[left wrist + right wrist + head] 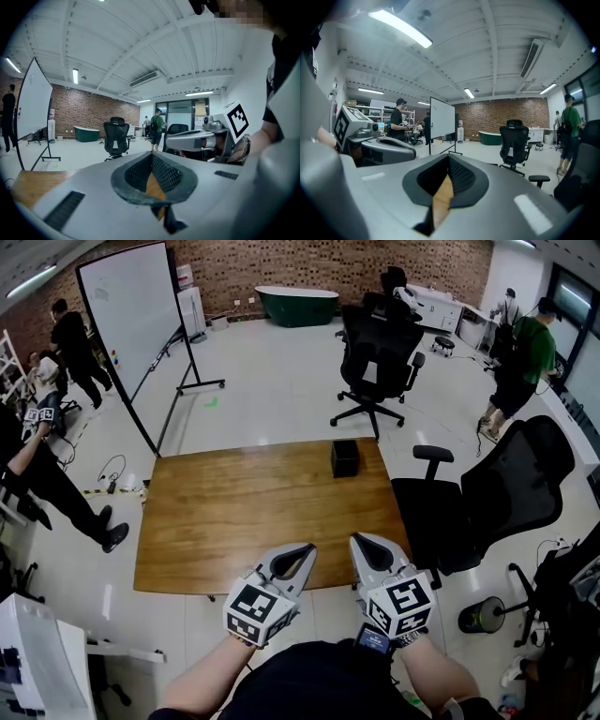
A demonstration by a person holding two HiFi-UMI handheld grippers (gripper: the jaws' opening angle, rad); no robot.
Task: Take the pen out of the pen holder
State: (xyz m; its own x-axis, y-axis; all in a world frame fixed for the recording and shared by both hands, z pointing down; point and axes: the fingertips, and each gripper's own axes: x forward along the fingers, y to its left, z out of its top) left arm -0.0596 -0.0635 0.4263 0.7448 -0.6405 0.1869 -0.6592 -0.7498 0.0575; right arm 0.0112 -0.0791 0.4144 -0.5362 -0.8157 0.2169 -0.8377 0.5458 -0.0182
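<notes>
Head view looks down on a rectangular brown wooden table (234,512) stretching ahead of both claws. A black mesh office chair (511,488) stands off to the right gripper's right. The grey left gripper (302,552) and right gripper (360,542) hover side by side over the near edge, each with jaws pressed together and nothing between them. A small black square pen holder (345,457) sits well ahead of the right gripper, near the far edge; any pen inside is too small to make out.
</notes>
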